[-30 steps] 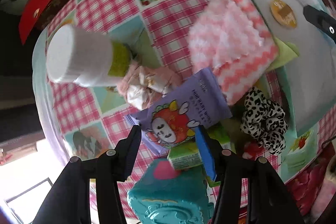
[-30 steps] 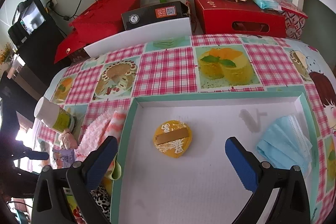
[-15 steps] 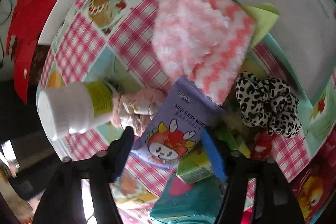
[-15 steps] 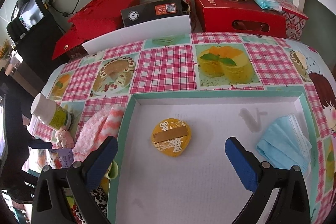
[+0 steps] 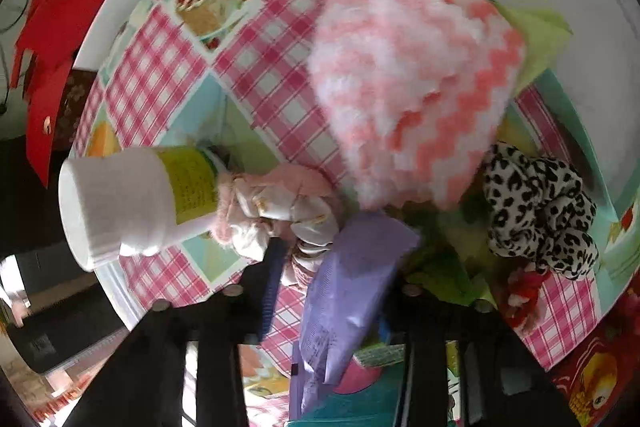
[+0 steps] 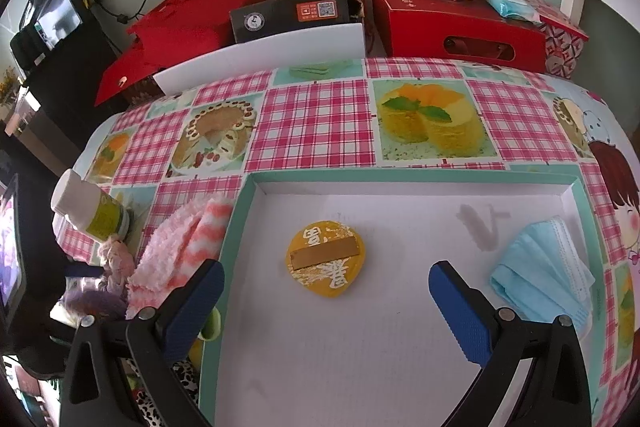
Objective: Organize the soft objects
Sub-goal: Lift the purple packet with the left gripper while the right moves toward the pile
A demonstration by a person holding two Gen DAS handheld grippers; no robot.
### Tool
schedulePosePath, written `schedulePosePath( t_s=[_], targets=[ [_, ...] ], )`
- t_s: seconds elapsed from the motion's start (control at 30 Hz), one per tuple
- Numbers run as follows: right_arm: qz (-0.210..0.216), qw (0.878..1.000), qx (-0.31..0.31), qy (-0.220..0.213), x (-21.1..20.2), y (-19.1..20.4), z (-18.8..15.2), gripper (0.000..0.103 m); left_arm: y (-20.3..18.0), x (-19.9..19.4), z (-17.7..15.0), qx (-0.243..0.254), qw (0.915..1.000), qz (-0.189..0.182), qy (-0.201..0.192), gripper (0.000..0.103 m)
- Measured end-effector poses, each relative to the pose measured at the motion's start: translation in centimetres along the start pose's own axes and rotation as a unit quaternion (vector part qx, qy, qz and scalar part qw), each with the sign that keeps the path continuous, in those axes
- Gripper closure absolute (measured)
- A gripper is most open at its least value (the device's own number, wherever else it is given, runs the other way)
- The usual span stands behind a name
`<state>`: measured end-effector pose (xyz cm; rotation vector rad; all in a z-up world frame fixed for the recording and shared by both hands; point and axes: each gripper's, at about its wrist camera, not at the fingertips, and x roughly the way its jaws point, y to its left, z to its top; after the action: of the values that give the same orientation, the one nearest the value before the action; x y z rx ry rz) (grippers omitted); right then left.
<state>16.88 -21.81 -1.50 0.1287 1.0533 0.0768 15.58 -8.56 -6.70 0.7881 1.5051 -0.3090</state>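
While the purple plastic pack of baby wipes [image 5: 352,291] stands tilted between the fingers of the left claw [image 5: 332,291], whose jaws have just been closing, the pads appear to press on it. Just beyond it on the checked desk [image 5: 160,75] lie a crumpled pink cloth [image 5: 280,203], a white bottle with a green label [image 5: 128,203], a fluffy pink-and-white zigzag towel [image 5: 408,87] and a leopard-print scrunchie [image 5: 540,211]. Over the white tray with a teal rim [image 6: 400,347], the right claw [image 6: 326,301] hangs wide open and empty, between a yellow round badge [image 6: 326,259] and a blue face mask [image 6: 540,275].
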Motion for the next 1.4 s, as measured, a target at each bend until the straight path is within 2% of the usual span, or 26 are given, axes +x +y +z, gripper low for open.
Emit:
schedulePosePath(
  t_s=[0.07, 0.17, 0.33, 0.47, 0.57, 0.7, 0.83, 1.03, 1.17, 1.37, 1.4],
  targets=[
    [0.004, 1.0, -0.005, -0.007, -0.2, 0.4, 0.0, 0.0, 0.5, -0.5, -0.6, -0.017, 0.9997, -0.013, -0.015, 0.078],
    [0.015, 1.0, -0.02, -0.014, -0.3, 1.2, 0.1, 0.0, 1.4, -1.3, -1.5, -0.043, 0.9981, -0.022, -0.037, 0.081],
    [0.028, 0.997, -0.063, -0.025, -0.5, 3.2, -0.2, 0.0, 3.4, -2.8, -3.9, -0.088, 0.9911, -0.056, -0.083, 0.081],
    [0.047, 0.992, -0.112, -0.038, -0.8, 5.7, -0.6, 0.0, 5.6, -2.9, -6.3, -0.142, 0.9802, -0.08, -0.112, 0.081],
    [0.07, 0.987, -0.14, -0.039, -0.7, 7.5, -1.1, 0.0, 7.1, -3.5, -7.7, -0.185, 0.9697, -0.097, -0.127, 0.081],
    [0.077, 0.979, -0.183, -0.035, -0.2, 9.9, -2.1, 0.0, 8.2, -3.8, -9.0, -0.215, 0.9597, -0.112, -0.142, 0.081],
    [0.082, 0.975, -0.203, -0.023, 0.6, 11.4, -3.0, 0.001, 9.4, -2.8, -8.8, -0.235, 0.9539, -0.113, -0.149, 0.081],
    [0.09, 0.97, -0.224, -0.005, 1.8, 12.8, -3.9, 0.014, 11.2, -2.2, -9.5, -0.28, 0.9373, -0.126, -0.165, 0.081],
    [0.078, 0.97, -0.228, 0.012, 3.0, 13.1, -4.4, 0.022, 11.7, -2.3, -10.3, -0.303, 0.928, -0.132, -0.171, 0.081],
    [0.077, 0.972, -0.219, 0.022, 3.8, 12.8, -4.2, 0.039, 12.6, -2.5, -11.5, -0.351, 0.9053, -0.142, -0.193, 0.082],
    [0.077, 0.972, -0.22, 0.02, 3.7, 12.7, -4.2, 0.045, 12.7, -2.5, -11.5, -0.356, 0.9028, -0.141, -0.195, 0.082]
  ],
)
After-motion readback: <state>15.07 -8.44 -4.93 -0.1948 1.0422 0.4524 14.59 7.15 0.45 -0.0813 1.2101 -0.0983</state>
